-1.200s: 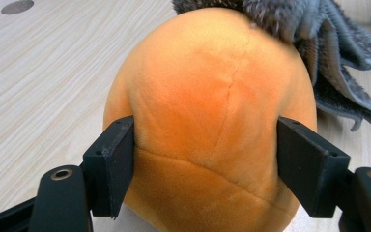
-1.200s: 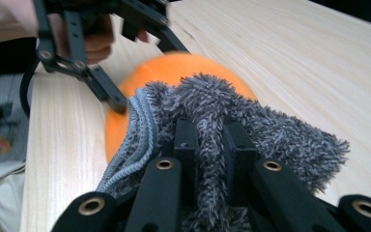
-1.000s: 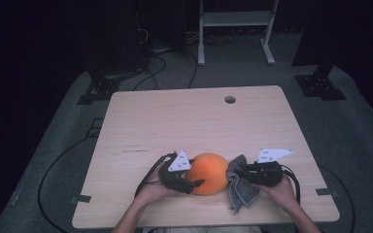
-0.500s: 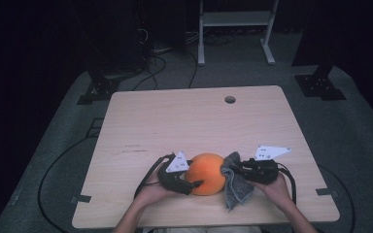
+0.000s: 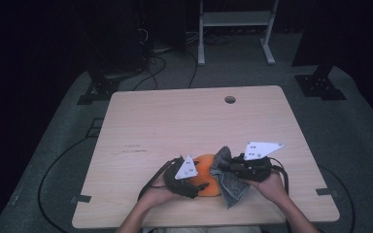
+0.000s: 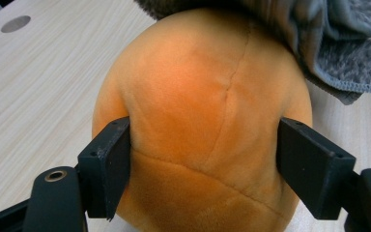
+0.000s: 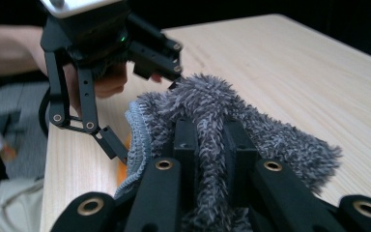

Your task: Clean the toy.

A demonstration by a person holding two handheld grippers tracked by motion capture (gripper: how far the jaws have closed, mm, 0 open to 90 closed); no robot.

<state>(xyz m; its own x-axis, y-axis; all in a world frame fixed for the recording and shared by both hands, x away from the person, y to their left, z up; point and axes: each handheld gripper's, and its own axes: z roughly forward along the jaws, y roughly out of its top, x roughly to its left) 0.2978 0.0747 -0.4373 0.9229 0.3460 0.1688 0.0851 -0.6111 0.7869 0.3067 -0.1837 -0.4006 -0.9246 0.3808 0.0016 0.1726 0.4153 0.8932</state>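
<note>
Meanwhile the left tool [image 5: 194, 180] grasps the orange plush ball [image 6: 203, 121], steadying it on the desk [image 5: 184, 121] so the right tool [image 5: 230, 167], clenched on the grey cloth [image 7: 207, 116], can wipe it.

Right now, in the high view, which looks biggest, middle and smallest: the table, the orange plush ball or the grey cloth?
1. Table, by far the largest.
2 and 3. Orange plush ball and grey cloth look about alike; the cloth and the jaws cover part of the ball, so I won't rank them.
</note>
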